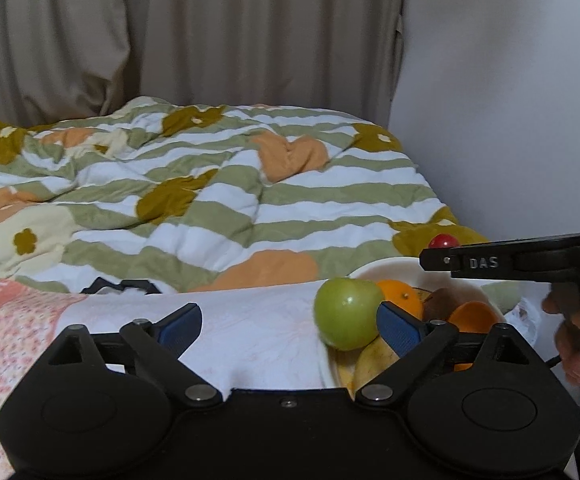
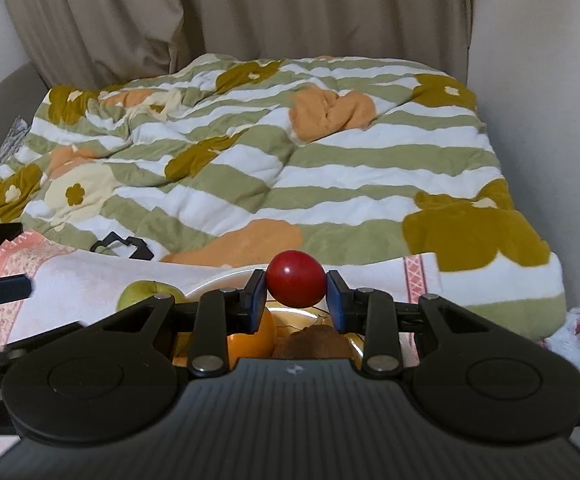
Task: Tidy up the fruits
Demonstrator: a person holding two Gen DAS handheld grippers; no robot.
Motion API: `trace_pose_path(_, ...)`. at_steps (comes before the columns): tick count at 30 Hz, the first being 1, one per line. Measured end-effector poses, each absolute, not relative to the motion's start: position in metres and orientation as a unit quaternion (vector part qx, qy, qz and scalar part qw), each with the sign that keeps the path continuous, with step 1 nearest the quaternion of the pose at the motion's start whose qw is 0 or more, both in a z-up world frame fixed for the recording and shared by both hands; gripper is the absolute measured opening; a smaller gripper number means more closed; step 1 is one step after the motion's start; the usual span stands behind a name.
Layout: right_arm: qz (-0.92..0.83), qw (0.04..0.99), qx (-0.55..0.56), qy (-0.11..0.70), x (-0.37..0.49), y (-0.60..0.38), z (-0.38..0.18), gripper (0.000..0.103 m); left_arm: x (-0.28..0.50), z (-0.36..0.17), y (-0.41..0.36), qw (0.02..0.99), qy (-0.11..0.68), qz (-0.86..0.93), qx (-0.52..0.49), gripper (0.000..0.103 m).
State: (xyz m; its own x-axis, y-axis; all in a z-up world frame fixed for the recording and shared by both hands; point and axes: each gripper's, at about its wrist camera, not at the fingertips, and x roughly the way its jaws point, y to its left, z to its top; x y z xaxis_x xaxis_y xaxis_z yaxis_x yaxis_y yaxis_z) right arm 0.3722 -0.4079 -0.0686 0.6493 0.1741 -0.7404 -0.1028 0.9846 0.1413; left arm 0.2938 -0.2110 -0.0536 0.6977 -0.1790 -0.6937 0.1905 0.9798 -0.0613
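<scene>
Two grippers are working over a white cloth point(image 1: 249, 320) on the bed. Farthest left, the left gripper point(image 1: 290, 322) is hanging wide open and gripping nothing, its right pad sitting just in front of a green apple point(image 1: 346, 312) at the bowl's left edge. Right of the apple, an orange point(image 1: 404, 298) and a brown fruit, probably a kiwi point(image 1: 442, 306), are lying in the white bowl point(image 1: 386, 268). Above the bowl, the right gripper point(image 2: 296, 290) is pinching a small red fruit point(image 2: 296, 284) between its blue pads. Judging by this, the red fruit is being carried, whether into or out of the bowl I cannot tell. Next, it calls for a free spot and gentle opening so it does not roll.
</scene>
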Motion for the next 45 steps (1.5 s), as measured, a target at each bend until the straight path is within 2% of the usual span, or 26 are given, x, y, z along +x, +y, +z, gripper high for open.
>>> trace_pose_path(7, 0.089, 0.901, 0.05, 0.422, 0.38, -0.41, -0.086, 0.048, 0.275, -0.056, -0.197, 0.923, 0.379, -0.065, -0.006, 0.097)
trace_pose_path(8, 0.09, 0.901, 0.048, 0.421, 0.38, -0.411, -0.086, 0.053, 0.273, -0.057, -0.196, 0.923, 0.379, -0.063, -0.01, 0.097)
trace_pose_path(10, 0.094, 0.905, 0.045, 0.413, 0.377, -0.412, -0.084, 0.071, 0.269, -0.057, -0.193, 0.923, 0.381, -0.056, -0.013, 0.097)
trace_pose_path(11, 0.088, 0.908, 0.043, 0.406, 0.374, -0.412, -0.082, 0.087, 0.268, -0.056, -0.193, 0.923, 0.381, -0.054, -0.013, 0.097)
trace_pose_path(12, 0.085, 0.912, 0.04, 0.4, 0.372, -0.411, -0.079, 0.099, 0.266, -0.055, -0.192, 0.923, 0.38, -0.051, -0.012, 0.097)
trace_pose_path(13, 0.083, 0.915, 0.038, 0.393, 0.368, -0.411, -0.076, 0.101, 0.264, -0.053, -0.191, 0.924, 0.378, -0.049, -0.011, 0.097)
trace_pose_path(25, 0.066, 0.93, 0.041, 0.36, 0.311, -0.39, -0.021, 0.102, 0.22, -0.012, -0.161, 0.941, 0.333, -0.053, -0.017, 0.097)
trace_pose_path(37, 0.05, 0.945, 0.053, 0.319, 0.178, -0.328, 0.058, 0.102, 0.131, 0.038, -0.11, 0.959, 0.276, -0.066, -0.011, 0.099)
trace_pose_path(45, 0.028, 0.949, 0.016, 0.314, 0.09, -0.295, 0.071, 0.103, 0.079, 0.049, -0.085, 0.964, 0.259, -0.063, 0.005, 0.103)
